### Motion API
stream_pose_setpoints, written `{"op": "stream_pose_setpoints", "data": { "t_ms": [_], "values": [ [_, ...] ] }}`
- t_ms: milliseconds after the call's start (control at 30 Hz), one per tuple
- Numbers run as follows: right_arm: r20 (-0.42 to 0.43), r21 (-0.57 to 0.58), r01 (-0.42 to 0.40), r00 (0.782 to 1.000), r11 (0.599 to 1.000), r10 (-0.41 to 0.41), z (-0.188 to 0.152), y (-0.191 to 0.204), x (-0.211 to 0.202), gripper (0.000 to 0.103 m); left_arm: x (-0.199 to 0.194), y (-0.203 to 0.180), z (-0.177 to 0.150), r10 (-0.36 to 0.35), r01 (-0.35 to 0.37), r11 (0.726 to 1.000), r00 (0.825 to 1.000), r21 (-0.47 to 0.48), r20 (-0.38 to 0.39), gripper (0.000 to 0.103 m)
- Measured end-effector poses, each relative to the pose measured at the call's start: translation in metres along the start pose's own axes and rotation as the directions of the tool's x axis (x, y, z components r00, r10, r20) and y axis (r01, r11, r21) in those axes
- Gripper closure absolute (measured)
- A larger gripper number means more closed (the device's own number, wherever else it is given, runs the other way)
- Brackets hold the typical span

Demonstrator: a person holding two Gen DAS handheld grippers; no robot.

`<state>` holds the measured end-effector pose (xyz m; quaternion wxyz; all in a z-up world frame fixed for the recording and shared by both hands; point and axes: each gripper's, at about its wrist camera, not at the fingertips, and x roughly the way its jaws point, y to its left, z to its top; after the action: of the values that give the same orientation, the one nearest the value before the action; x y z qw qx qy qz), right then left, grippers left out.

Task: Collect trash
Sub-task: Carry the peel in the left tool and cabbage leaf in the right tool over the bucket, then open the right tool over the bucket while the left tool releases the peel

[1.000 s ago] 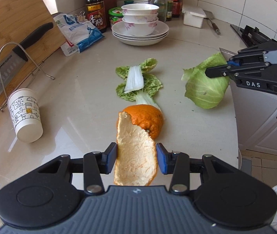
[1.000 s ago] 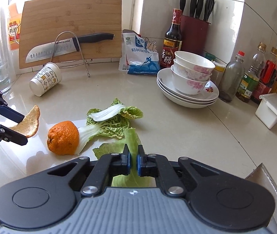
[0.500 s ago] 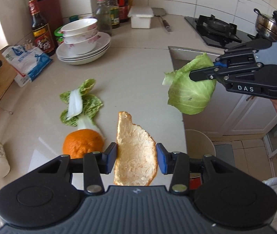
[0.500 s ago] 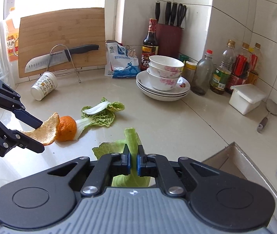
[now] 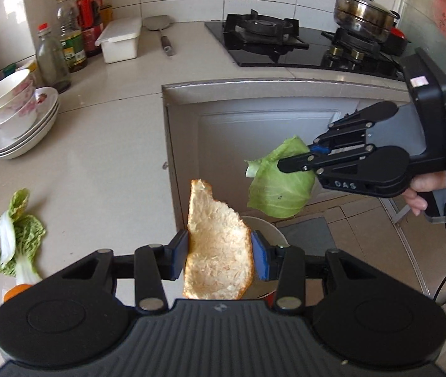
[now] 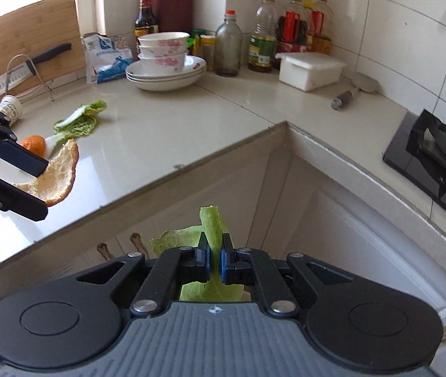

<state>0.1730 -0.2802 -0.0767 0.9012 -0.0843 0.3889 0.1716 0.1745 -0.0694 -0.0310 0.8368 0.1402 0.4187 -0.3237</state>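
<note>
Between the pads of the left claw point(image 5: 220, 253) sits the orange peel point(image 5: 218, 251), clamped, past the bench point(image 5: 106, 163) edge. Right of it, the right claw point(image 6: 215, 259) is clamped on the cabbage leaf point(image 5: 281, 188), above the floor.

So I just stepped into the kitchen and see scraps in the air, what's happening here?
A person is clearing food scraps with two hand-held grippers. The left gripper is shut on an orange peel, and the right gripper is shut on a cabbage leaf, both held out past the counter edge above a bin on the floor. More greens and an orange lie on the counter.
</note>
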Motion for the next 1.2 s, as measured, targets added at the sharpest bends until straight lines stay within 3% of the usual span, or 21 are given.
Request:
{"op": "stream_pose_setpoints", "data": {
  "t_ms": [133, 167, 333, 600, 867, 1200],
  "values": [
    [-0.044, 0.047, -0.006, 0.999, 0.999, 0.008, -0.014, -0.013, 0.019, 0.091, 0.012, -0.011, 0.008, -0.022, 0.022, 1.0, 1.0, 0.018, -0.008, 0.061],
    [-0.053, 0.061, -0.01, 0.999, 0.998, 0.013, -0.017, -0.016, 0.022, 0.084, 0.014, -0.013, 0.01, -0.025, 0.025, 0.999, 1.0, 0.02, -0.01, 0.061],
    [-0.072, 0.077, -0.01, 0.997, 0.997, 0.016, -0.024, -0.022, 0.032, 0.075, 0.029, -0.018, 0.018, -0.034, 0.035, 0.999, 0.999, 0.015, -0.017, 0.061],
    [-0.05, 0.103, 0.0, 0.999, 0.995, 0.005, -0.027, -0.028, 0.024, 0.031, 0.059, -0.022, 0.028, -0.044, 0.044, 0.999, 0.999, -0.011, -0.031, 0.061],
    [-0.03, 0.129, 0.043, 0.999, 0.991, -0.04, -0.04, -0.04, 0.004, 0.002, 0.099, -0.034, 0.04, -0.05, 0.048, 0.997, 0.998, -0.053, -0.041, 0.061],
    [-0.06, 0.193, 0.128, 0.991, 0.973, -0.118, -0.074, -0.058, -0.026, 0.0, 0.159, -0.057, 0.038, -0.063, 0.053, 0.994, 0.993, -0.095, -0.104, 0.061]
  ]
}}
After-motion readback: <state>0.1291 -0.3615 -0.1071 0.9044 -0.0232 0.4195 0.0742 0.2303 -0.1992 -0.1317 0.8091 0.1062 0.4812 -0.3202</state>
